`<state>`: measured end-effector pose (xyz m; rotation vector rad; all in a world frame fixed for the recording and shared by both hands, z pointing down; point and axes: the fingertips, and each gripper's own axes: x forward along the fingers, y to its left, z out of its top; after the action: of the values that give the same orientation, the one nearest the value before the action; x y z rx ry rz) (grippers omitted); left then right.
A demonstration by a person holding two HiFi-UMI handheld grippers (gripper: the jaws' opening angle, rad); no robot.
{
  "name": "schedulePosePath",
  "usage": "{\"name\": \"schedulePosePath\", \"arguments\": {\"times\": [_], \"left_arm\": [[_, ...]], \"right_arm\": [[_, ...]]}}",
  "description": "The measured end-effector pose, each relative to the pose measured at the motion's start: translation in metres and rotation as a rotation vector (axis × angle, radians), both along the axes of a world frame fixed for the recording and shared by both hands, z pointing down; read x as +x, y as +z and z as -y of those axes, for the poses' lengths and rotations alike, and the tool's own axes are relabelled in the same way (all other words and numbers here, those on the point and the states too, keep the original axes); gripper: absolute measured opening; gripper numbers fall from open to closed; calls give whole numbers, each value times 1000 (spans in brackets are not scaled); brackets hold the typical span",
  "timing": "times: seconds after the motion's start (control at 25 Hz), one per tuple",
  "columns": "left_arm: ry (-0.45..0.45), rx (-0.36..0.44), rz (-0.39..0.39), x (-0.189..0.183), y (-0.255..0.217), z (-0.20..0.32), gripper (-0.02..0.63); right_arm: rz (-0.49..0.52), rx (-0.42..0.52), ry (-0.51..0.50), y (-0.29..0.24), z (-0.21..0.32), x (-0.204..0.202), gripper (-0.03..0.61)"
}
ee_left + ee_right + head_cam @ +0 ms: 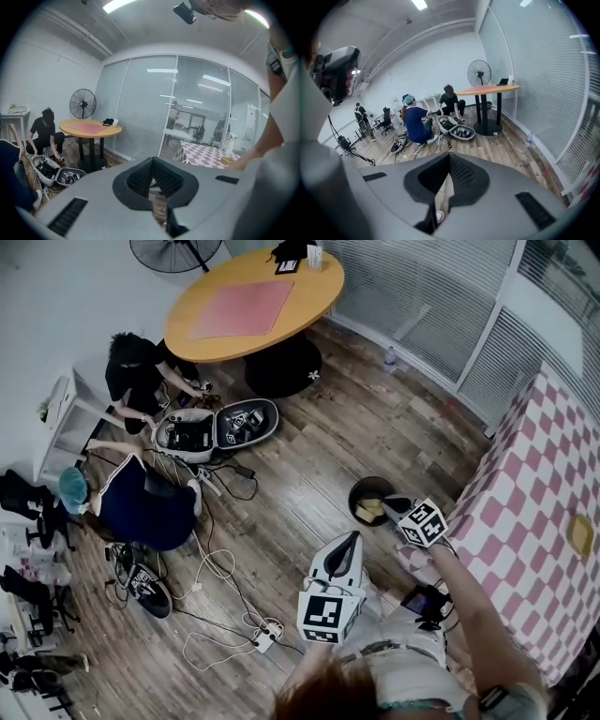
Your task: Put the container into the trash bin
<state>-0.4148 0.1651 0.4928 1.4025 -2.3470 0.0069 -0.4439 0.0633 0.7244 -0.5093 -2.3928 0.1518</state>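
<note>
1. The container lies inside the bin, which stands on the floor beside the checked table.
2. The right gripper hangs just over the bin rim, jaws clenched with nothing between them. The left gripper is also clenched and empty.
3. Risk: if the right gripper swings low, it may hit the rim and tip the bin.

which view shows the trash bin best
The head view. It looks down into the trash bin, a dark round bin on the wood floor near the checkered table, with a yellowish container inside. The left gripper view and right gripper view show the room past their jaws; no bin can be made out there.
</note>
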Motion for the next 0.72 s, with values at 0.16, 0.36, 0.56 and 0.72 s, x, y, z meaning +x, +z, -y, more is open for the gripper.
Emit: {"name": "schedulePosePath", "arguments": {"times": [0.16,0.36,0.56,0.72], "left_arm": [[15,10,21,2,-4,4,6],[37,23,35,7,-14,7,6],[59,47,57,12,-24,17,6],[80,71,84,17,-34,24,6]], "right_arm": [[130,23,-33,-53,-6,1,-6],[270,45,-54,-122,-18,8,-6],[413,53,-44,-192,-23,22,-6],[519,55,-17,-241,-29,35,-6]]}}
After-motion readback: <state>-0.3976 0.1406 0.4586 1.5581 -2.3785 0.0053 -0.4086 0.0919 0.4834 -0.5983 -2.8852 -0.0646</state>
